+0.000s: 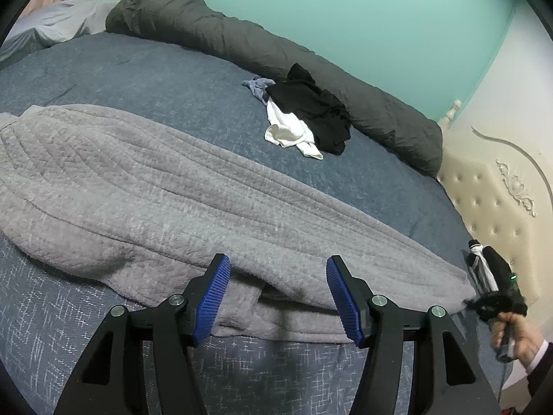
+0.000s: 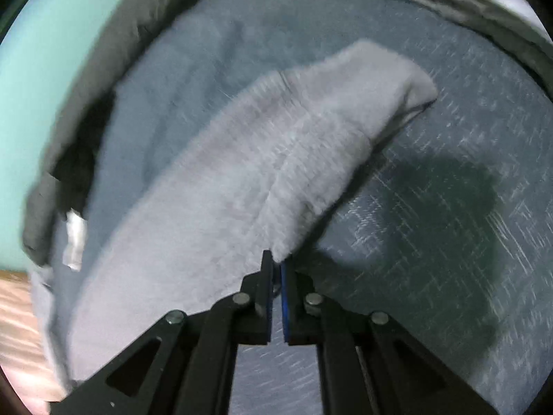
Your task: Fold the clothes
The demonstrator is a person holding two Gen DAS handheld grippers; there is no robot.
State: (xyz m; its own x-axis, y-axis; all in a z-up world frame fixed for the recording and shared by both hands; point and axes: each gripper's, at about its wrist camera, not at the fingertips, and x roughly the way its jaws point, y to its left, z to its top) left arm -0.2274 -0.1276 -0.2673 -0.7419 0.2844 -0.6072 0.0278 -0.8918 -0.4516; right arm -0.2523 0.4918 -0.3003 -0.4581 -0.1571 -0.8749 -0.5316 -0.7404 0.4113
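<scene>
**Right gripper pinching grey garment edge, left gripper open over it**

Right gripper: jaws closed tight on the near corner of the grey fleece garment; fabric rises out from between the pads and runs away across the bed. View blurred. Right hand seen at the garment's right end in the left wrist view.

Left gripper: jaws about half open, nothing between the pads; it hangs over the garment's near hem, whether touching cannot tell.

Around the garment: blue patterned bedspread under it. Beyond the garment, well apart, a small pile: black clothing on a white item, a small blue-grey piece at the pile's far side. Behind the pile, a rolled dark grey duvet along the teal wall. Cream tufted headboard right of the garment. Nothing lies on the garment itself.

Garment look: light grey, fuzzy, ribbed in long lines, spread long and mostly flat, near edge doubled over.
</scene>
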